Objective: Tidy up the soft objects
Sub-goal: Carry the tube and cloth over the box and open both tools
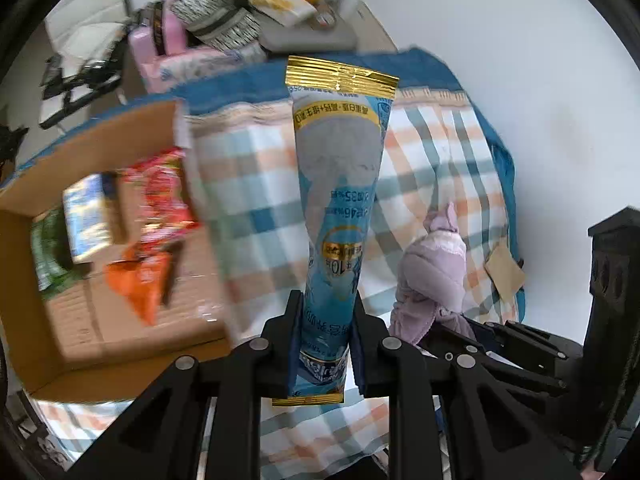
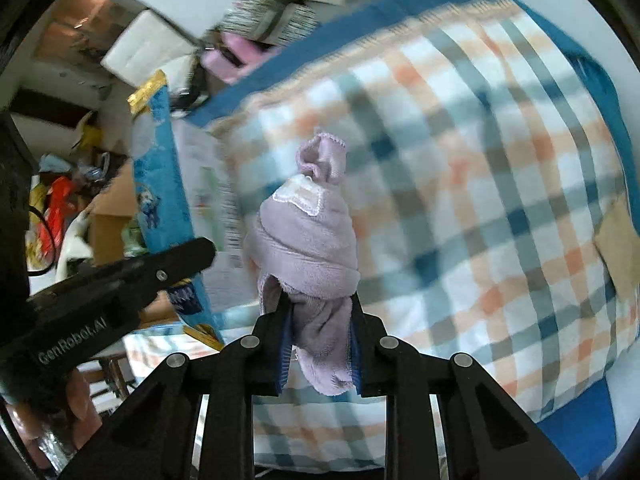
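My left gripper (image 1: 325,304) is shut on a long blue snack pouch (image 1: 340,184) with gold sealed ends, held upright above the checked cloth. The pouch also shows in the right wrist view (image 2: 160,184), with the left gripper (image 2: 120,280) below it. My right gripper (image 2: 318,304) is shut on a rolled lilac sock bundle (image 2: 308,236), held above the cloth. The bundle also shows in the left wrist view (image 1: 432,272), with the right gripper beneath it.
An open cardboard box (image 1: 132,336) at left holds red, orange, green and blue snack packets (image 1: 160,196). A checked cloth (image 1: 256,184) on a blue blanket (image 2: 580,432) covers the table. Bags and clutter (image 1: 216,24) lie at the far edge. A tan patch (image 1: 505,276) sits right.
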A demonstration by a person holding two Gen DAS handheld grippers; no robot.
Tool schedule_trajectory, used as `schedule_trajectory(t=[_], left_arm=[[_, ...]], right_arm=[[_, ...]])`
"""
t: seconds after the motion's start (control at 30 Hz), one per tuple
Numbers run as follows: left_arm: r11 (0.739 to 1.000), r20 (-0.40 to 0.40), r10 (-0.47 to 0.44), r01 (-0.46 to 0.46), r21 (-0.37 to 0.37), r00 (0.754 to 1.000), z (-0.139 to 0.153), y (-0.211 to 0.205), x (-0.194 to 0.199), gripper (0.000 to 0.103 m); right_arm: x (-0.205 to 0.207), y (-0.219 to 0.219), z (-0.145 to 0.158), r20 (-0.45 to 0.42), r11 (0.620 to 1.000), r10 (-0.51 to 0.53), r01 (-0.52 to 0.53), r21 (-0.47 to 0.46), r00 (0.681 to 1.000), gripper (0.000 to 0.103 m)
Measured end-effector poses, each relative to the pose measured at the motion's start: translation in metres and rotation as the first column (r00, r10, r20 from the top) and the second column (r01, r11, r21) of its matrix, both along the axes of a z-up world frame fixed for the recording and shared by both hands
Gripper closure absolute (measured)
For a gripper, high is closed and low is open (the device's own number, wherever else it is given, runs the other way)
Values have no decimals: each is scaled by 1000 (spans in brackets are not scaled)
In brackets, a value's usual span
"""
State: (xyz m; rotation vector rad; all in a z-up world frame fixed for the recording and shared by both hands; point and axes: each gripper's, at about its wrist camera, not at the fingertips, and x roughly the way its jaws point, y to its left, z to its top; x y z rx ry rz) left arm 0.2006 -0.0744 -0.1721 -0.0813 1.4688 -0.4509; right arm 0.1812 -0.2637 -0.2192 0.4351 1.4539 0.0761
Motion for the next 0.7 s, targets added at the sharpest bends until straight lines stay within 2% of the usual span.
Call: schedule_trajectory(t=[0.2,0.33,0.53,0.7], left_arm=[[995,53,96,-98,32,994,22,89,12,85],[978,51,193,-196,66,980,14,153,18,85],[950,-33,298,-293,104,954,-28,227,22,85],[939,-132,339,-326,110,931,-72,259,26,85]], right_arm=[[18,101,35,82,990,137,-139,18,987,78],[30,163,39,93,976,209,-213,34,973,78],[47,240,27,74,955,292,-295,31,953,78],[57,290,-2,29,940,340,-341,20,940,78]])
